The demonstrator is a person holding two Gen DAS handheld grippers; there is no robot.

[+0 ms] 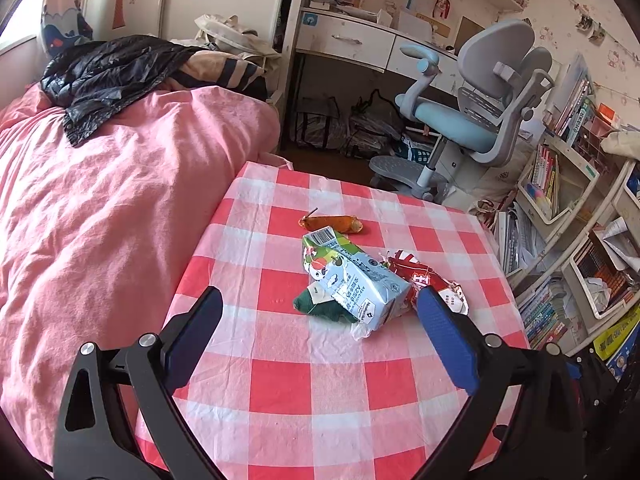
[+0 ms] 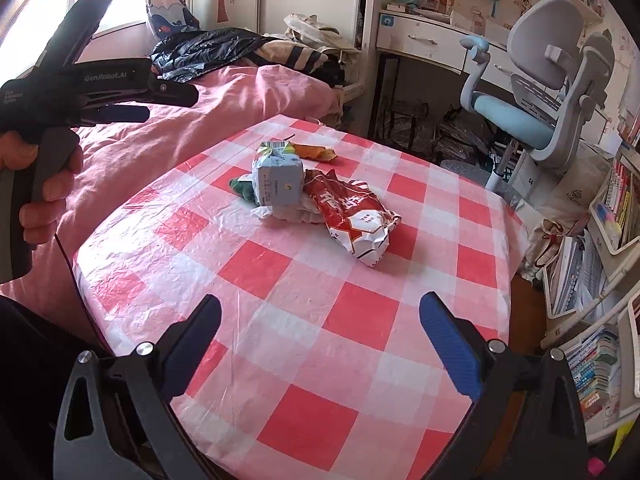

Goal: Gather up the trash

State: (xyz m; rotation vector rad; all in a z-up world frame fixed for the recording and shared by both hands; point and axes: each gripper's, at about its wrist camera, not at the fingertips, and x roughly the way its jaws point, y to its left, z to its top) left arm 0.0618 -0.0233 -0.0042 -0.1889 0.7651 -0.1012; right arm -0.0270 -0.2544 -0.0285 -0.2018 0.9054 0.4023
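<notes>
A pile of trash lies mid-table on the red-and-white checked cloth (image 1: 280, 392): a crushed light-blue milk carton (image 1: 356, 284), a red-and-white snack bag (image 1: 432, 280), a dark green wrapper (image 1: 316, 304) and an orange peel (image 1: 332, 223). My left gripper (image 1: 320, 300) is open and empty, its fingers on either side of the carton's near end, above the table. In the right wrist view the carton (image 2: 278, 182), red bag (image 2: 352, 216) and peel (image 2: 312, 152) lie ahead. My right gripper (image 2: 320, 308) is open and empty above the near table. The left gripper (image 2: 120, 96) shows at the upper left there.
A bed with a pink duvet (image 1: 100, 208) and a black jacket (image 1: 108, 76) is to the left of the table. A blue-grey desk chair (image 1: 472, 120) and a desk stand beyond. Bookshelves (image 1: 580, 240) full of books line the right.
</notes>
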